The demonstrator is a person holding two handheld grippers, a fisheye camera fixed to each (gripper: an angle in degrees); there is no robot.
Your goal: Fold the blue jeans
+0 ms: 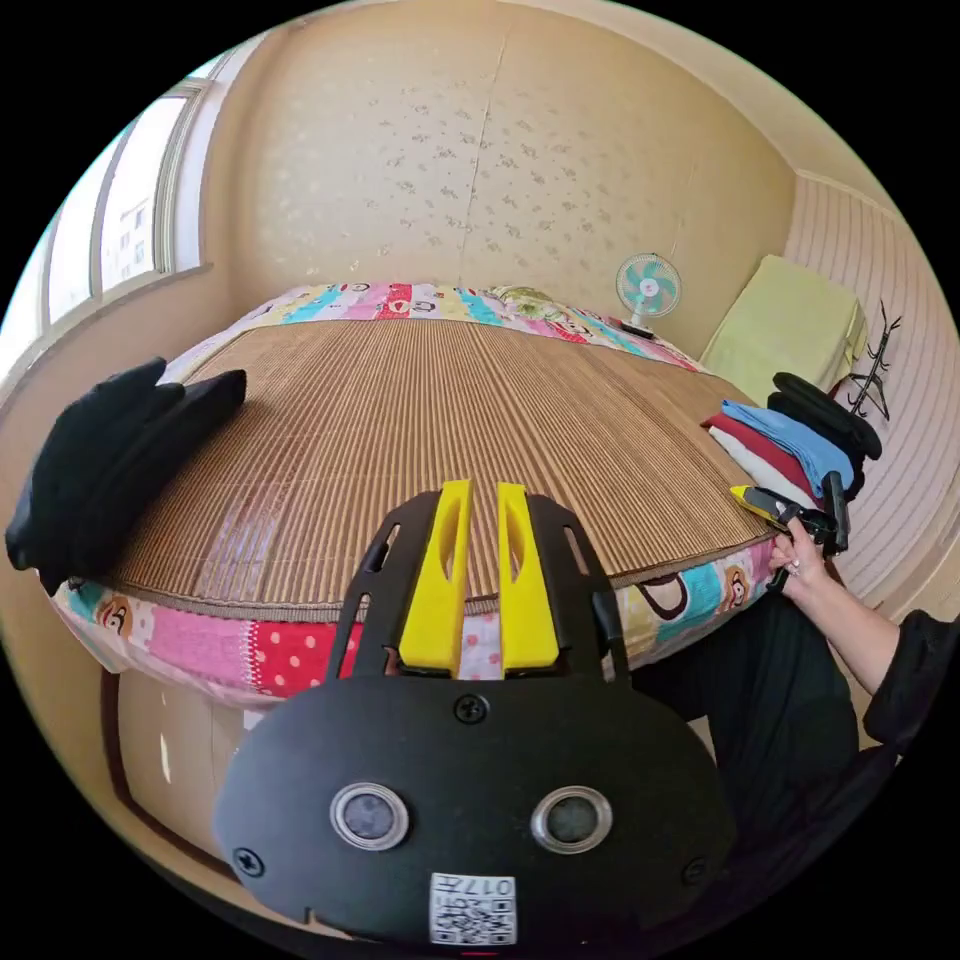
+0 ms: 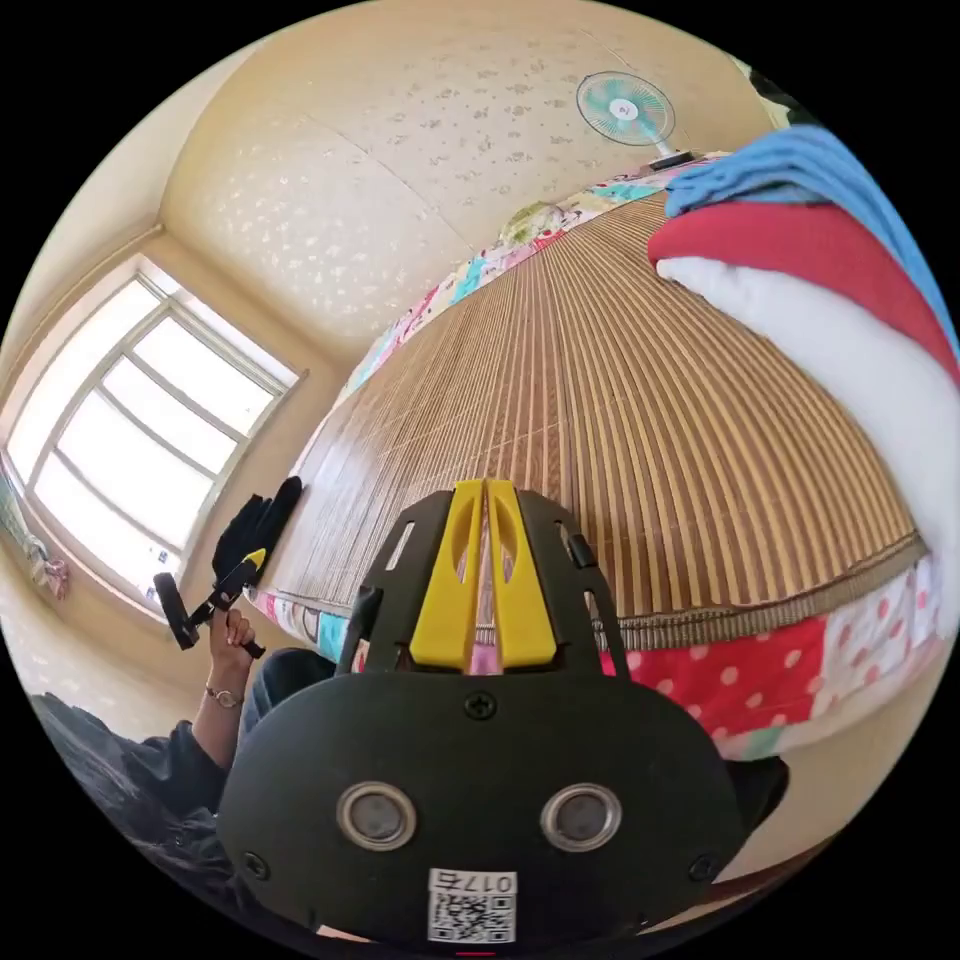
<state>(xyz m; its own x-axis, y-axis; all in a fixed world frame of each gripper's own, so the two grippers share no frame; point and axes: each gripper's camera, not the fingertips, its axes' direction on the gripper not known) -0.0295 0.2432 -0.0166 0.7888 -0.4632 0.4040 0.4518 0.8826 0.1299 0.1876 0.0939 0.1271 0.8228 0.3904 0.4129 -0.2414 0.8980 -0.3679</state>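
I hold my left gripper (image 1: 483,500) with fingers a little apart and my right gripper (image 2: 485,495) with fingers pressed together, both empty, at the bed's (image 1: 400,420) near edge

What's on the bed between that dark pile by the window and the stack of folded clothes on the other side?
Just the bare bamboo mat: the left gripper view shows nothing lying on it between the dark pile and the folded stack.
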